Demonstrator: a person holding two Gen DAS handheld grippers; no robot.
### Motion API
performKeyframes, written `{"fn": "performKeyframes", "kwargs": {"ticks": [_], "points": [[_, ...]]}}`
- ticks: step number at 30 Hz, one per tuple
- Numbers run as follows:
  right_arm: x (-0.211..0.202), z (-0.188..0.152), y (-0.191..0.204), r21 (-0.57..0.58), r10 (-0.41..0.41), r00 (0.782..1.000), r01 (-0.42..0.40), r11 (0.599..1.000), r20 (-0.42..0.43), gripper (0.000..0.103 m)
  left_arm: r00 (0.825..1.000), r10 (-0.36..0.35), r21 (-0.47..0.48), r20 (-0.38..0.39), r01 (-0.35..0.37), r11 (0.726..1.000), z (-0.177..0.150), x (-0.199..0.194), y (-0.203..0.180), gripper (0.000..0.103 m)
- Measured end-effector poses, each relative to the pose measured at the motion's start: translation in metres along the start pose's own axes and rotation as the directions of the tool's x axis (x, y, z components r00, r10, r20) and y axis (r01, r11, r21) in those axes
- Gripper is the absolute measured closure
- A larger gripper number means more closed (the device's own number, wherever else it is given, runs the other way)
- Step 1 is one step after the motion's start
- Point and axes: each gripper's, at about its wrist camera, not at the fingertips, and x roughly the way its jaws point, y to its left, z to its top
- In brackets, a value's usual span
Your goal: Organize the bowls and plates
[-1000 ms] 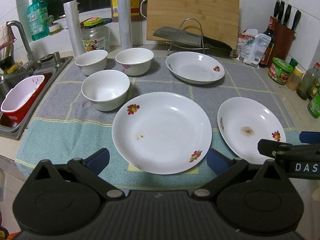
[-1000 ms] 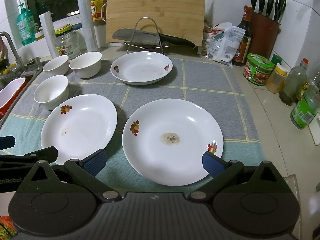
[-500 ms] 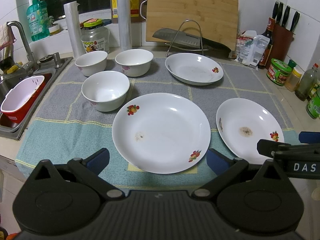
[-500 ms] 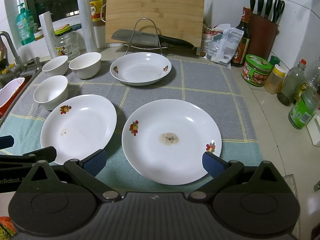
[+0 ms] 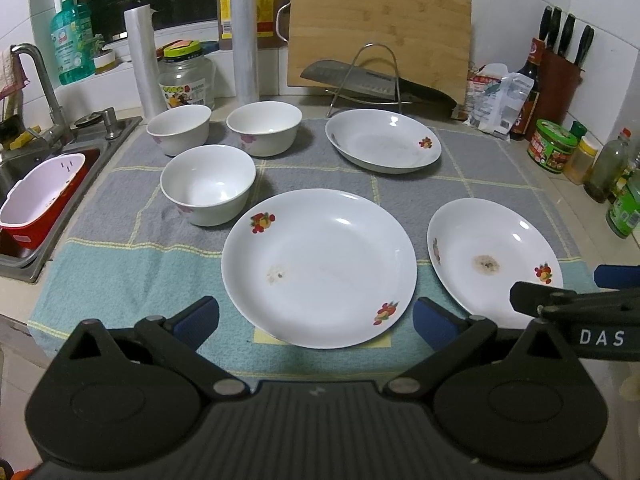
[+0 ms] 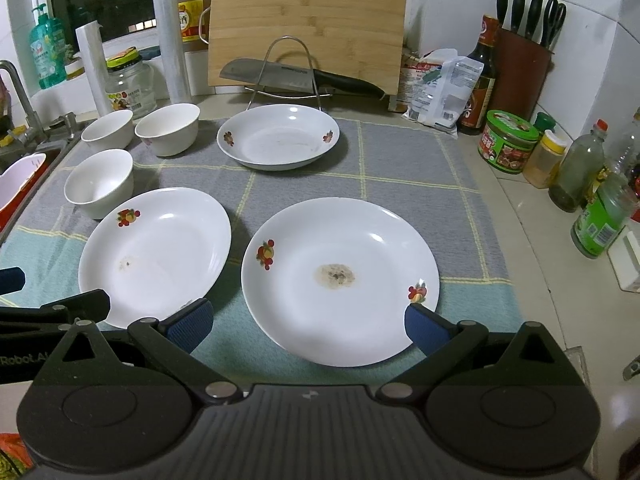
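Three white plates with fruit prints lie on a checked cloth: a near-left plate (image 5: 320, 264) (image 6: 156, 252), a near-right plate (image 5: 492, 256) (image 6: 340, 276) with a brown stain, and a far plate (image 5: 384, 144) (image 6: 278, 136). Three white bowls stand at the left: one nearer (image 5: 208, 182) (image 6: 100, 182), two behind (image 5: 179, 128) (image 5: 264, 128). My left gripper (image 5: 316, 320) is open and empty, hovering at the near edge of the near-left plate. My right gripper (image 6: 308, 326) is open and empty at the near edge of the stained plate.
A sink (image 5: 24, 184) with a red-and-white basket lies at the left. A bamboo cutting board (image 5: 380, 36), a cleaver on a wire rack (image 5: 372, 80), jars and rolls stand at the back. Bottles and a knife block (image 6: 524, 52) line the right side.
Both grippers have drawn back slightly and stayed open. The dishes have not moved.
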Motion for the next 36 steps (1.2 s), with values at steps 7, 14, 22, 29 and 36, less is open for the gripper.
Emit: {"fn": "performKeyframes", "kwargs": {"ticks": [7,14,22,29,36], "points": [[-0.002,-0.001,0.001,-0.002,-0.013,1.000,0.013,1.000,0.001,0.000,1.000,-0.019,0.008,0.002,0.019,1.000,0.000,0.001,0.002,0.001],[-0.004,0.001,0.006,-0.004,-0.041,0.999,0.041,0.999,0.001,0.000,0.999,-0.048,0.024,0.007,0.048,0.999,0.002,0.002,0.005,0.001],[-0.006,0.002,0.002,0.021,-0.026,0.999,0.026,0.999,0.021,0.000,0.990,-0.135,0.079,0.032,0.132,0.988,0.001,0.004,0.008,0.001],[-0.003,-0.002,-0.027,0.044,0.010,0.998,-0.012,0.999,0.059,0.000,0.985,-0.165,0.097,0.057,0.159,0.983,-0.011,0.010,0.009,0.001],[0.039,-0.009,-0.095,0.055,-0.017,0.990,0.009,0.998,0.137,0.000,0.981,-0.137,0.044,0.137,0.132,0.990,-0.029,0.037,0.018,0.001]]}}
